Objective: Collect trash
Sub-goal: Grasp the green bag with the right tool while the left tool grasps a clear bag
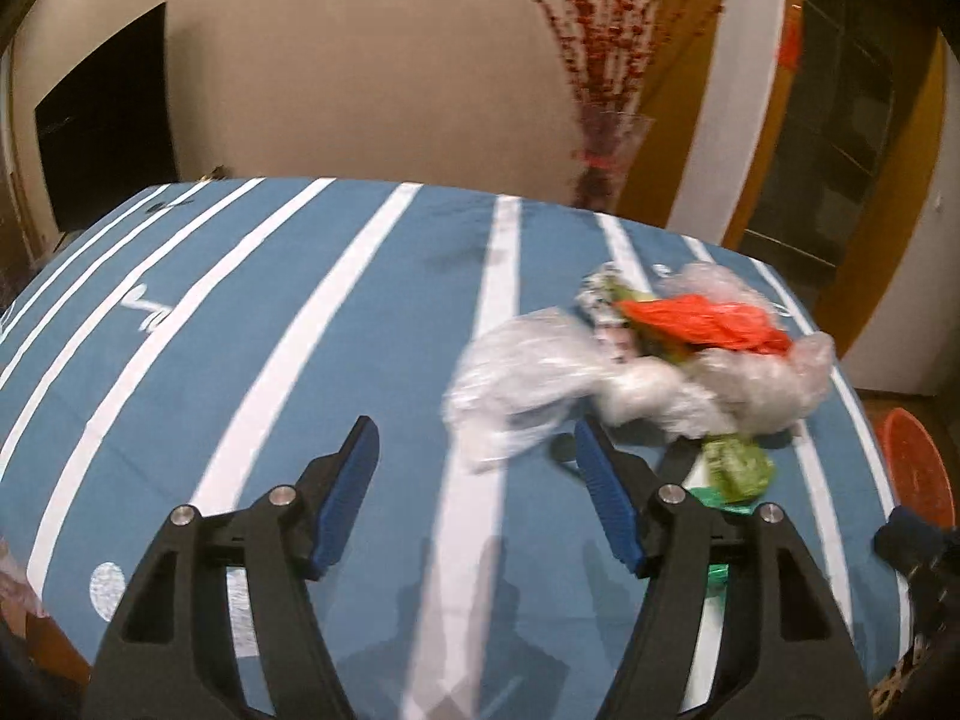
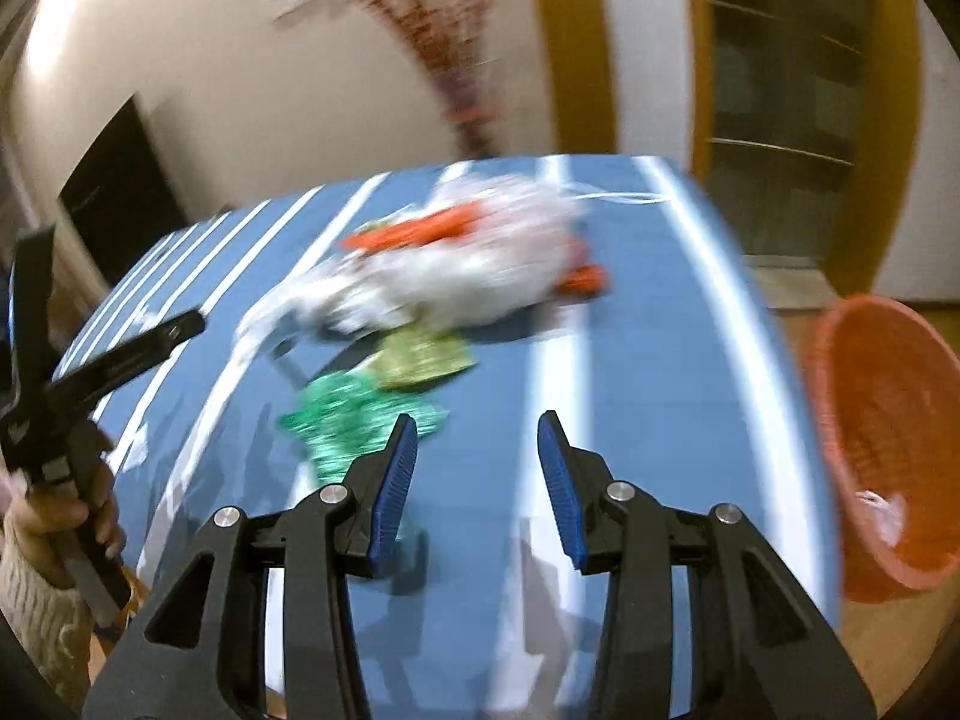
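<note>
The trash (image 1: pixel 648 372) lies ahead-right of our left gripper (image 1: pixel 474 450) and ahead-left of our right gripper (image 2: pixel 477 441) (both gape, holding nothing); the green wrapper (image 2: pixel 354 420) sits nearest the right.

The right wrist view is smeared – the pile of plastic bags (image 2: pixel 456 276) is a white and orange blur. The orange basket (image 2: pixel 888 438) is cut off at the edge. 1 green wrapper (image 1: pixel 717 495) hides behind a finger.
</note>
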